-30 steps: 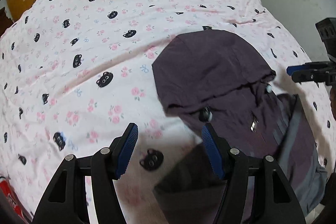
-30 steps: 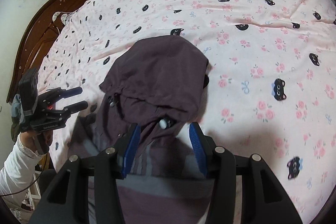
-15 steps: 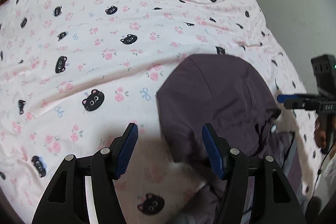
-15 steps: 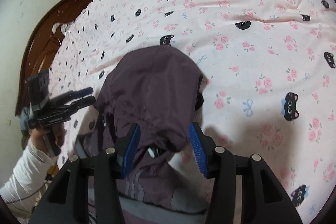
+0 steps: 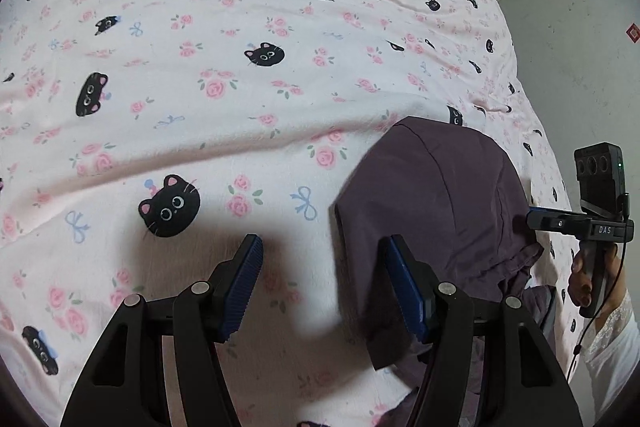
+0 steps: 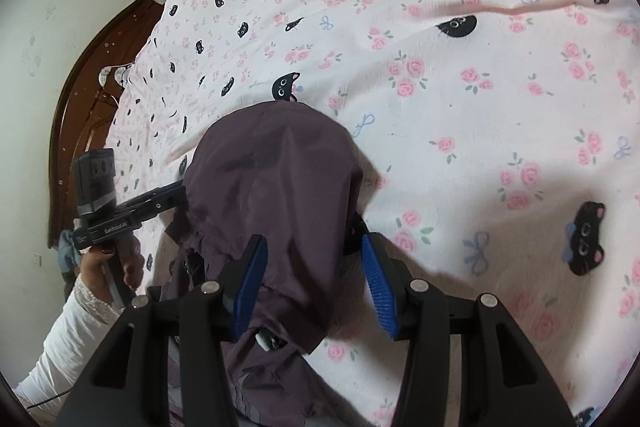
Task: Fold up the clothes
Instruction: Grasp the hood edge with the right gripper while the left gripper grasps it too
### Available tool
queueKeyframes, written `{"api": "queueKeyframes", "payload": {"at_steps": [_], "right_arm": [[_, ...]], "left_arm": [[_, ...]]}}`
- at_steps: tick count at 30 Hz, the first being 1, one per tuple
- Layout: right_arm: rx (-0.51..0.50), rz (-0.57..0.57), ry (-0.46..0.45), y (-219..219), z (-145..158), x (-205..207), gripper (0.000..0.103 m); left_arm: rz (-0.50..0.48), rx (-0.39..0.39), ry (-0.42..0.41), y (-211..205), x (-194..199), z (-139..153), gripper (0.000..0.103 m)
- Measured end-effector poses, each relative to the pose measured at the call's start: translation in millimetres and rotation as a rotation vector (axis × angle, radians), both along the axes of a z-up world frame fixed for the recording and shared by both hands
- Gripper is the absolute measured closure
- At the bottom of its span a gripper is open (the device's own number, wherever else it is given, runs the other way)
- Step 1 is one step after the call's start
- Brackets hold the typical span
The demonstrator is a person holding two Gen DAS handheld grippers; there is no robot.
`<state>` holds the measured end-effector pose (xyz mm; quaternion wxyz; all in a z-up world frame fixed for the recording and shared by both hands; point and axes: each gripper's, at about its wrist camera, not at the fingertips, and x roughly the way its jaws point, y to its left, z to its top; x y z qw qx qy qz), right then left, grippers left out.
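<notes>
A dark purple hooded jacket of thin woven fabric (image 6: pixel 276 179) lies on a bed covered by a pink sheet printed with roses and black cat faces (image 5: pixel 224 107); the hood points away from the person. The left hand-held gripper (image 5: pixel 322 283) hovers at the hood's left edge, jaws partly open, gripping nothing. The right hand-held gripper (image 6: pixel 316 287) hovers over the hood's right lower edge, jaws partly open, fabric beneath them but not pinched.
</notes>
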<state>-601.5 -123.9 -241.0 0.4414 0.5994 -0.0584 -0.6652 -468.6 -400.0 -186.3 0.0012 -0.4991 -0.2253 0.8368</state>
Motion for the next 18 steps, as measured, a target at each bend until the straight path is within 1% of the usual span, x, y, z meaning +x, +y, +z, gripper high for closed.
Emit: {"api": "queueKeyframes", "payload": {"at_steps": [2,7,9,10,11,12,13,14,16,18], "right_arm": [[-0.005,-0.003,-0.011,-1,-4,-2,0.052],[-0.024,-0.002,-0.031,-1,-10,-5,0.052],[-0.029,-0.003,-0.034,-1,-12,-6,0.053],[-0.033,-0.01,-0.035,0,-12,-7,0.055],[-0.036,-0.015,-0.036,1,-12,-8,0.061],[-0.04,-0.015,-0.038,1,-13,-8,0.069],[-0.043,-0.015,-0.041,1,-13,-9,0.073],[-0.044,-0.017,-0.041,1,-14,-9,0.076],[-0.048,-0.017,-0.043,2,-14,-8,0.079],[-0.052,-0.013,-0.039,1,-12,-7,0.087]], "left_arm": [[-0.003,0.007,-0.002,-1,-2,-3,0.045],[0.01,0.057,0.013,-6,-4,-5,0.045],[0.009,0.059,0.017,-6,-6,-5,0.047],[0.004,0.053,0.017,-5,-7,-4,0.05],[-0.001,0.047,0.017,-3,-8,-4,0.053],[-0.006,0.043,0.014,-2,-9,-4,0.06],[-0.007,0.042,0.01,0,-10,-4,0.066],[-0.009,0.047,0.009,1,-12,-3,0.07],[-0.019,0.053,0.01,5,-13,-2,0.081],[-0.025,0.05,0.011,8,-14,0,0.089]]}}
